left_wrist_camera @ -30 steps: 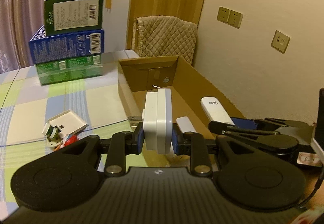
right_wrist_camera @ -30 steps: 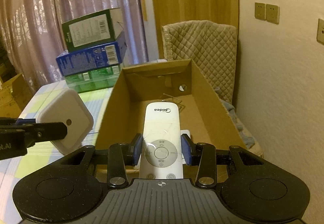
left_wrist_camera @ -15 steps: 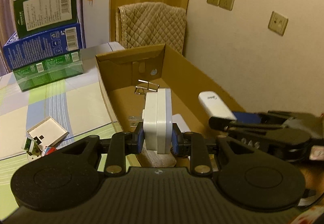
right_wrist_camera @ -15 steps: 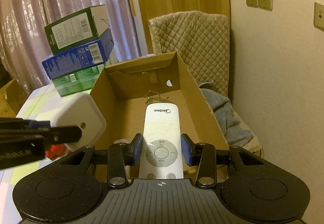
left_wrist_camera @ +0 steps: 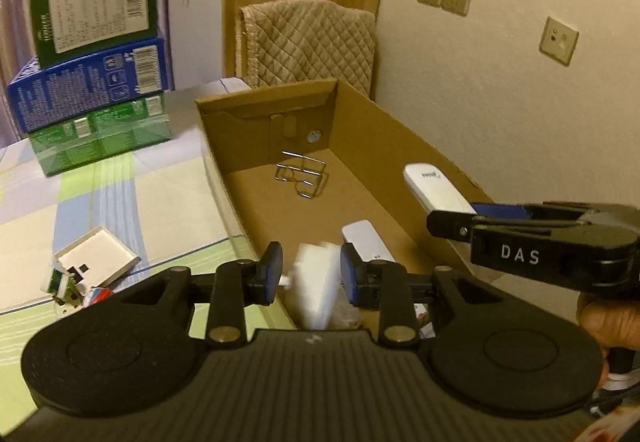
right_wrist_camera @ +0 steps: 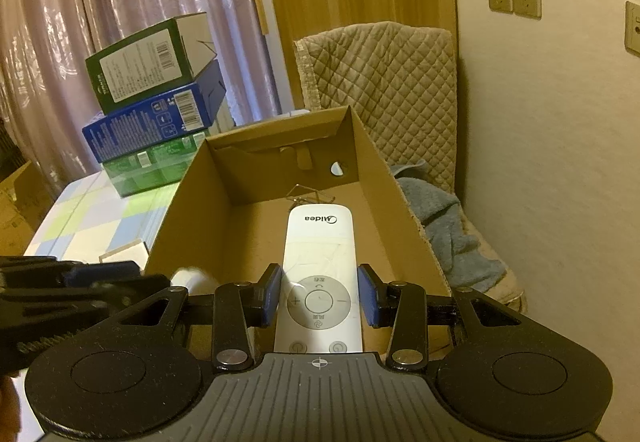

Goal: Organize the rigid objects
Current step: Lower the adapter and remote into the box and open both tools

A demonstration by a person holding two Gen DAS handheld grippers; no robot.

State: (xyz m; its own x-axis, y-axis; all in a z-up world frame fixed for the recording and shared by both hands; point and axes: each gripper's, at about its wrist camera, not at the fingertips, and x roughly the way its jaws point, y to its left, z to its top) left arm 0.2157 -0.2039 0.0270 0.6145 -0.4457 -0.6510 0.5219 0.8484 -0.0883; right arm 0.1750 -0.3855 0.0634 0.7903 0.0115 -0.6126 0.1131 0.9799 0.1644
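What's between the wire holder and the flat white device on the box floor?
Nothing; bare box floor between wire holder and flat white device, per left wrist view.

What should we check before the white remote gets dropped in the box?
1. Right gripper pinches the remote: ok.
2. Remote is above the cardboard box, inside its walls: ok.
3. Box floor under the remote is free: cannot tell, a white stick lies nearby.
4. Wire piece is out of the way at the far end: ok.
5. Left gripper has let go of the white charger: ok, open, charger blurred.
6. Charger has landed: cannot tell.
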